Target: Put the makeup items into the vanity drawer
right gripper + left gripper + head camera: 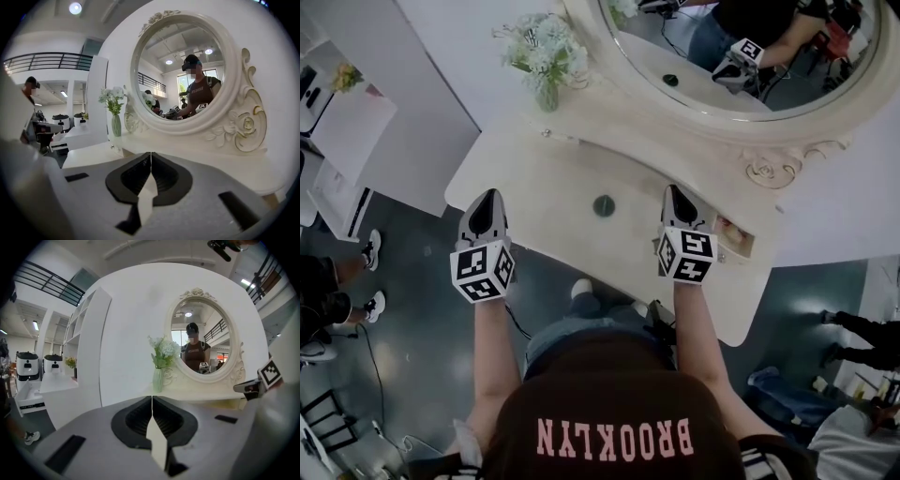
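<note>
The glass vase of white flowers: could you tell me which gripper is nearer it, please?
Left. The left gripper faces the glass vase head-on; the right gripper sits farther to its right.

Cream vanity top (pixel 534 178), small dark round pot (pixel 604 205), white flowers (pixel 542 42) in pale green vase (pixel 547 94), grey left gripper (pixel 490 199) and right gripper (pixel 674 195), black-and-white square-patterned cubes (pixel 483 270), dark shirt (pixel 609 412) with pink letters.

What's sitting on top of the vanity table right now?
A vase of flowers at the back left and a small round dark item near the middle. The left gripper and right gripper each cover a patch of the tabletop, hiding anything beneath.
</note>
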A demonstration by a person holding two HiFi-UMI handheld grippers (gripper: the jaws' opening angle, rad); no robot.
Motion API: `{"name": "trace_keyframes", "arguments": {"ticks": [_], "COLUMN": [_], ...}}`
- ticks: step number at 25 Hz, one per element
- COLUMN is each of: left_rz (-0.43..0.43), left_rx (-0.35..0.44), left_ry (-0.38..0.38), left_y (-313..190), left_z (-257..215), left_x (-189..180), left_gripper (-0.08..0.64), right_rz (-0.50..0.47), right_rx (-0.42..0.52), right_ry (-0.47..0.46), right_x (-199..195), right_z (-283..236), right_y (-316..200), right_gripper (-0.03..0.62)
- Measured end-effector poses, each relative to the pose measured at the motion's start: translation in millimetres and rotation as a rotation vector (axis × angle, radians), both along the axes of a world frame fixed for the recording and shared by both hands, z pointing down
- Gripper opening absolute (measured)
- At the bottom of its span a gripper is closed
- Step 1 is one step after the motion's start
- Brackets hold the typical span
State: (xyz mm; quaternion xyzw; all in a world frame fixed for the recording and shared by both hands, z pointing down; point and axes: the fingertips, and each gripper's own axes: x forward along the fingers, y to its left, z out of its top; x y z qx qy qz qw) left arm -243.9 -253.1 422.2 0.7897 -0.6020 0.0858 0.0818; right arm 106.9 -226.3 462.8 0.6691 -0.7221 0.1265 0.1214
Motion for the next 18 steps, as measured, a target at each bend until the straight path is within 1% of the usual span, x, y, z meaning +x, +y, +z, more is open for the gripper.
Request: {"name": "trace_keyframes", "arguments": {"ticks": [3,9,16,17,18], "left_rz": [-0.023,-0.092,-0.120,-0.119,-0.116], "left_rx": [-0.007,-0.035,-0.070,-0.075,-0.079], "left_ry": [0.007,0.017,0.022,0.024,0.024], "left_y": [-1.0,8.7,8.0,6.9,5.6], "left_z": [4.8,16.8,31.7,33.9,35.9], "left_x": [-19.9,-57.1,-77.7,-78.0,-77.5], "left_gripper": [0.006,0.006,0.006,0.006,0.006], "right_rz": [-0.039,-0.129,-0.202,-0.217,-0.233], "right_rx": [-0.004,-0.044,-0.084,-0.098,-0.118], "right_ry": [-0.001,-0.005,-0.031,-0.035,-0.037], "right_x": [-25.8,-69.7,-105.7,-110.6,-115.1], "right_z": [4.6,19.0,34.7,38.5,43.8], "right_y": [-7.7,-19.7,-29.9,-30.4,-30.6], "right_gripper": [0.000,0.000,0.002,0.044,0.144]}}
